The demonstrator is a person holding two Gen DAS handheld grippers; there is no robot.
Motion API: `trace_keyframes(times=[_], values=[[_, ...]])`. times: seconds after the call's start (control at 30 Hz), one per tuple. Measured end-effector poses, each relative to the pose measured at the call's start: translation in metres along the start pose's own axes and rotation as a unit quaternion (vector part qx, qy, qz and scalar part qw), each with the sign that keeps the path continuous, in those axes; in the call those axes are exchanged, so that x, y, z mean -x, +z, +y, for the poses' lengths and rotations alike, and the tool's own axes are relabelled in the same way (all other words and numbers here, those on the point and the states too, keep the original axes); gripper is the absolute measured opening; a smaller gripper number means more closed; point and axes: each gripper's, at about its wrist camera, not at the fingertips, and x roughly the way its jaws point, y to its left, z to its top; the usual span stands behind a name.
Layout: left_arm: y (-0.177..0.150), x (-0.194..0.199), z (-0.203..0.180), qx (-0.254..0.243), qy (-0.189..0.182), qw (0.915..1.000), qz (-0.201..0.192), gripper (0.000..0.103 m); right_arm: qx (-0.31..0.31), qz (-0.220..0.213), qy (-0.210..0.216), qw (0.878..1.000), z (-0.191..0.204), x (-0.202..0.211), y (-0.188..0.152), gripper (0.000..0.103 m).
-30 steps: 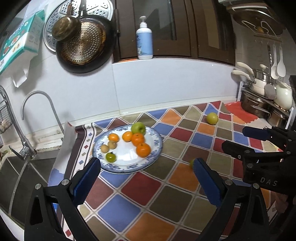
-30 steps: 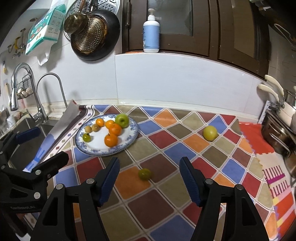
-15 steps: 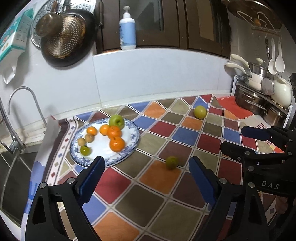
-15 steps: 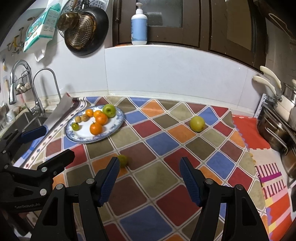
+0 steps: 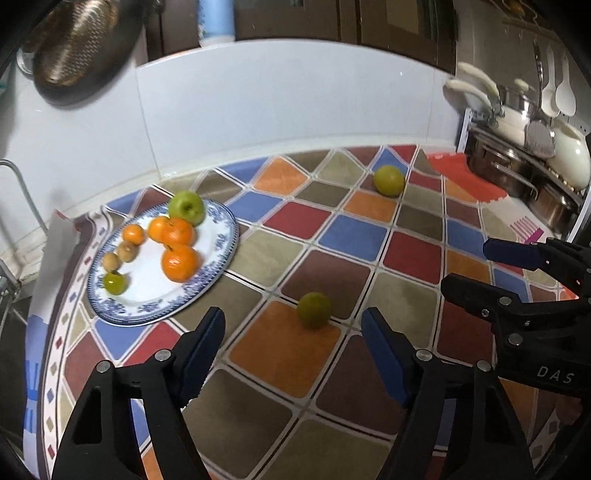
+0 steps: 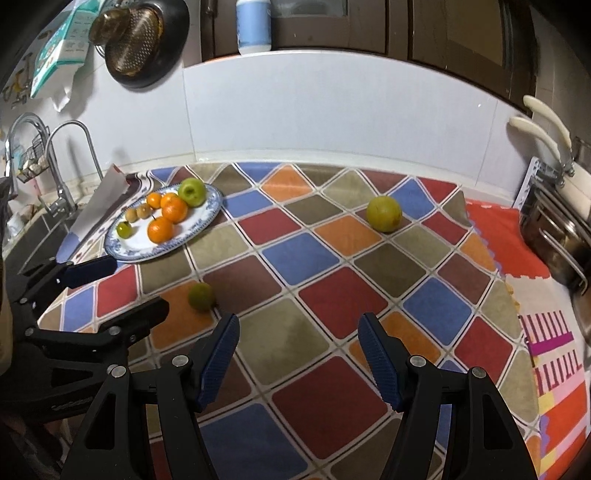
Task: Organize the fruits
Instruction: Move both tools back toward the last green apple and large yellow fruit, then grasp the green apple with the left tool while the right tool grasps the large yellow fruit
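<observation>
A blue-rimmed plate on the left holds a green apple, several oranges and small fruits. A small green fruit lies loose on the checkered cloth, just ahead of my open, empty left gripper. A larger yellow-green fruit lies farther back on the right. My right gripper is open and empty above the cloth, well short of that fruit. Each gripper shows in the other's view, the right one and the left one.
A sink with faucet lies at the left. Pots on a rack stand at the right. A white tiled wall backs the counter, with pans and a soap bottle above.
Both grippers have swung to the right and moved forward. The small green fruit now sits between the left fingers' line of sight; the yellow-green fruit is nearer the right gripper's centre.
</observation>
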Motion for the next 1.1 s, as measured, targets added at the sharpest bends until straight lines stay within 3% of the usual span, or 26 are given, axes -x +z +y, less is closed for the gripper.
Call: trace_keyframes(times=[0.3,0.83,1.1], values=[[0.006,-0.040,-0.003,-0.006,-0.014,0.9992,0.037,0.067,-0.010,0.028,0.003,1.000,-0.011,-0.029,0.001,0.067],[0.008,-0.063,-0.005,0.001,-0.033,0.9975,0.063,0.028,-0.017,0.047,0.011,0.999,-0.016,-0.052,0.002,0.067],[0.018,-0.060,-0.006,-0.001,-0.036,0.9981,0.050,0.028,-0.019,0.042,0.012,0.999,-0.019,-0.055,0.006,0.067]])
